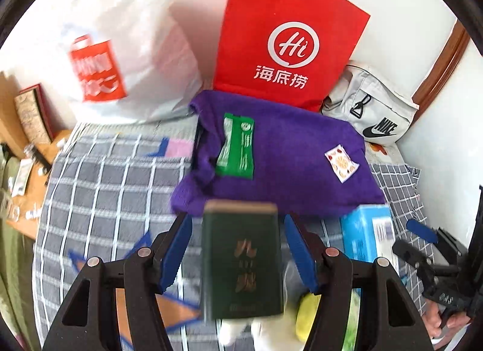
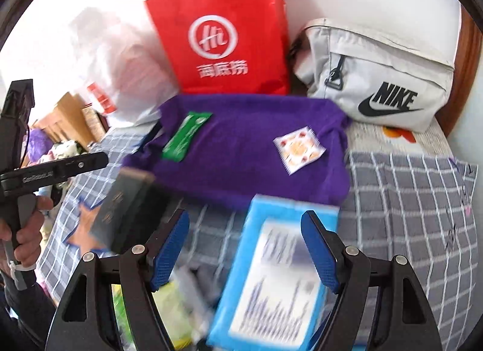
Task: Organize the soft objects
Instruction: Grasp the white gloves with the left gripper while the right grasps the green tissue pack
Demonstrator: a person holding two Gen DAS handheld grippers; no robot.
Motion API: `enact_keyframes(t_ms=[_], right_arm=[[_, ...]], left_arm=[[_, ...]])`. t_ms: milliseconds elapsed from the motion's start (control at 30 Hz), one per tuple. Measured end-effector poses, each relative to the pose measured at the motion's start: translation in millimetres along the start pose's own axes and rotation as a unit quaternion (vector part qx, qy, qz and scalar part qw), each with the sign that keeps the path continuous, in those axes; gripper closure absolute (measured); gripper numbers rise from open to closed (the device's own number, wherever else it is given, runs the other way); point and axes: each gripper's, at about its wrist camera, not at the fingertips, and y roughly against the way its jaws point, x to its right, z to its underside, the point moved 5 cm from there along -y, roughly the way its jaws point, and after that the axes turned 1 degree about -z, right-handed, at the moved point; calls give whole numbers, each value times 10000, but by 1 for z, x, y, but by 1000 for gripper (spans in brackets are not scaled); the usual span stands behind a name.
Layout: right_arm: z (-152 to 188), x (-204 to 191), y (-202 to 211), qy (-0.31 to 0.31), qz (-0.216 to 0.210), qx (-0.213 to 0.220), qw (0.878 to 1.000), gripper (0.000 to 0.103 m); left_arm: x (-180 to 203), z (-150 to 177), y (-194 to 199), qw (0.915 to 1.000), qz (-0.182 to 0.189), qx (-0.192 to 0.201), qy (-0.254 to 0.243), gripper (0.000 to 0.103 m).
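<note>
A folded purple cloth lies on the checked bed cover, with a green sachet and a small patterned packet on top; all three also show in the right wrist view: cloth, sachet, packet. A dark green box sits between the open jaws of my left gripper, blurred, with gaps on both sides. My right gripper is open above a light blue box. The green box also shows left of it.
A red paper bag, a white plastic bag and a grey Nike pouch stand against the wall behind the cloth. A wooden bedside surface with clutter is at left. Yellow and white items lie near the bottom.
</note>
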Motion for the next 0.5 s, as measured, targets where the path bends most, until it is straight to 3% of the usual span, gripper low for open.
enact_keyframes(t_ms=[300,500], right_arm=[[65,-63,26,545,-600,-6,9967,27],[90,-89,12,900,-535,-139,9944,27]], left_arm=[[-10,60,30,9993,318,76,203,41],[-12,94,31,9992,357,-10,204,41]])
